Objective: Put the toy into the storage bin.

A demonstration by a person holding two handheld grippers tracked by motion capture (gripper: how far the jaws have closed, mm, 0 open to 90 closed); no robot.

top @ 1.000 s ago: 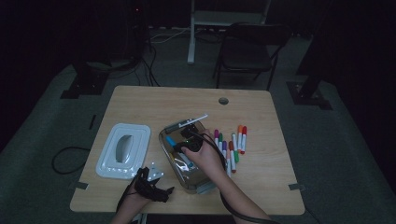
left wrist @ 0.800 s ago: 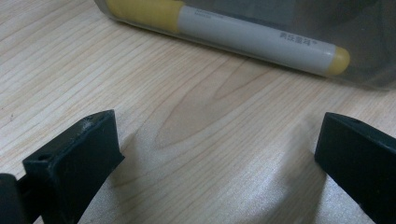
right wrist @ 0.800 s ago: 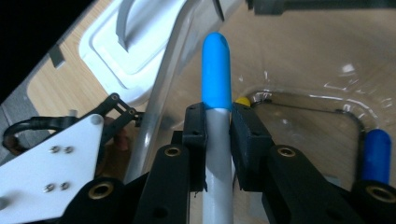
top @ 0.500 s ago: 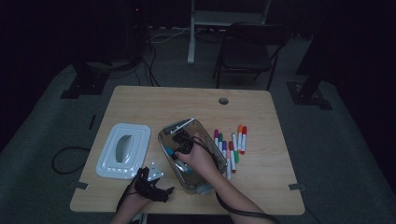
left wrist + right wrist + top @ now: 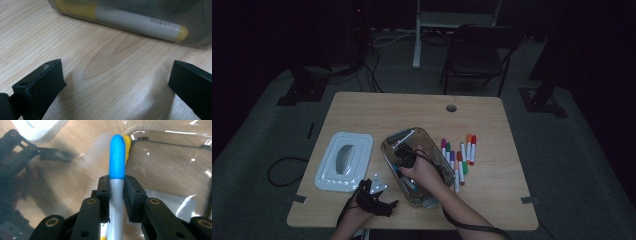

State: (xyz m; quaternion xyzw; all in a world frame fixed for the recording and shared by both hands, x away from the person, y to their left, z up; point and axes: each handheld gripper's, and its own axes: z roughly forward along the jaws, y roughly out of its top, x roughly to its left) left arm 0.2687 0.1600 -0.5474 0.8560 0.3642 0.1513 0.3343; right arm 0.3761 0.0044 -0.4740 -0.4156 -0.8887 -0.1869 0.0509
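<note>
A clear plastic box (image 5: 424, 132) stands mid-table. My right gripper (image 5: 402, 167) reaches down inside it, shut on a white marker with a blue cap (image 5: 117, 157); in the right gripper view (image 5: 117, 192) both pads press the barrel just below the cap. A yellow-capped marker (image 5: 127, 142) lies beyond it in the box (image 5: 175, 152). My left gripper (image 5: 387, 199) rests open on the table at the box's front left corner. Its jaws (image 5: 117, 82) stand wide apart over bare wood, facing the box wall (image 5: 195, 37) and the yellow marker (image 5: 130, 21) behind it.
A white lid (image 5: 344, 160) lies left of the box. Several loose markers (image 5: 459, 157) lie in a row to its right. The table has a cable hole (image 5: 451, 108) at the back. A chair (image 5: 482, 55) stands behind the table.
The right hand has come down with the marker, from above the box into it. The left gripper has stayed where it was.
</note>
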